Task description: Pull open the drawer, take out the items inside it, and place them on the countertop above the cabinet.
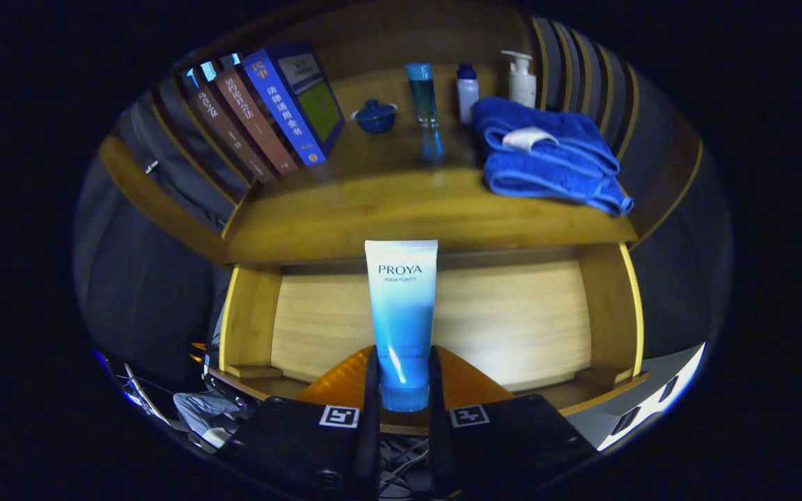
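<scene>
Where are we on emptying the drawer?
The drawer is already pulled open, its visible floor bare. In hand: the gripper is shut on a blue-and-white tube, held upright. Left: set it on the countertop near the folded blue towel.

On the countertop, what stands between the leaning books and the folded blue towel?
In the claw view, a small blue lidded cup and a tall blue bottle stand between the books and the towel.

Tube (401, 313) cap end hidden between tongs (402, 390).
</scene>
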`<state>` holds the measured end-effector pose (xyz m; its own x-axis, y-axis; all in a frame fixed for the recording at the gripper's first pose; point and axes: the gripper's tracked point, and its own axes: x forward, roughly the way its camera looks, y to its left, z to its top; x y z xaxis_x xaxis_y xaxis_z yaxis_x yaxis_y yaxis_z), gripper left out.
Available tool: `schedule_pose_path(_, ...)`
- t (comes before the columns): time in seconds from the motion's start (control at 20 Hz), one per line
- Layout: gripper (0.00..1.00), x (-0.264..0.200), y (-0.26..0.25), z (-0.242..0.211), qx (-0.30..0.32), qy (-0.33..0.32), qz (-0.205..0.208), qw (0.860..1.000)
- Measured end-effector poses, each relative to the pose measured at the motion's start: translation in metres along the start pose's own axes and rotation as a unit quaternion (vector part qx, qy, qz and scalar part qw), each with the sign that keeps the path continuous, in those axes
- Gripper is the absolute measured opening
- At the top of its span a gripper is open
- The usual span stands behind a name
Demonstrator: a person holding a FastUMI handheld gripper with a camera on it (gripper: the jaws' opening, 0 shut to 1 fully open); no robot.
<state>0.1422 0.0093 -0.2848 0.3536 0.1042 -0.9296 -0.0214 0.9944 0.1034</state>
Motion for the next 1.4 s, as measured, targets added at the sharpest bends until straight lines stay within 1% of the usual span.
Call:
schedule_pose_path(0.2, 0.32, 0.022, 0.000, 0.049, -0.007, 0.008, -0.014, 1.000)
schedule_pose_path(0.45, 0.32, 0.063, 0.003, 0.092, -0.004, 0.032, -0.013, 0.999)
schedule_pose_path(0.65, 0.32, 0.091, -0.001, 0.100, 0.001, 0.052, -0.019, 0.998)
schedule_pose_path(0.75, 0.36, 0.098, -0.003, 0.105, 0.004, 0.055, -0.020, 0.998)
schedule_pose_path(0.8, 0.36, 0.101, -0.003, 0.109, 0.007, 0.049, -0.021, 0.999)
schedule_pose_path(0.9, 0.42, 0.103, -0.005, 0.112, 0.007, 0.049, -0.026, 0.998)
schedule_pose_path(0.95, 0.46, 0.102, -0.004, 0.112, 0.007, 0.048, -0.023, 0.999)
schedule_pose_path(1.05, 0.64, 0.101, 0.000, 0.115, 0.013, 0.040, -0.013, 0.999)
schedule_pose_path(1.25, 1.00, 0.091, 0.000, 0.107, 0.013, 0.024, -0.014, 1.000)
schedule_pose_path(1.4, 1.00, 0.067, 0.002, 0.107, -0.005, -0.032, -0.030, 0.999)
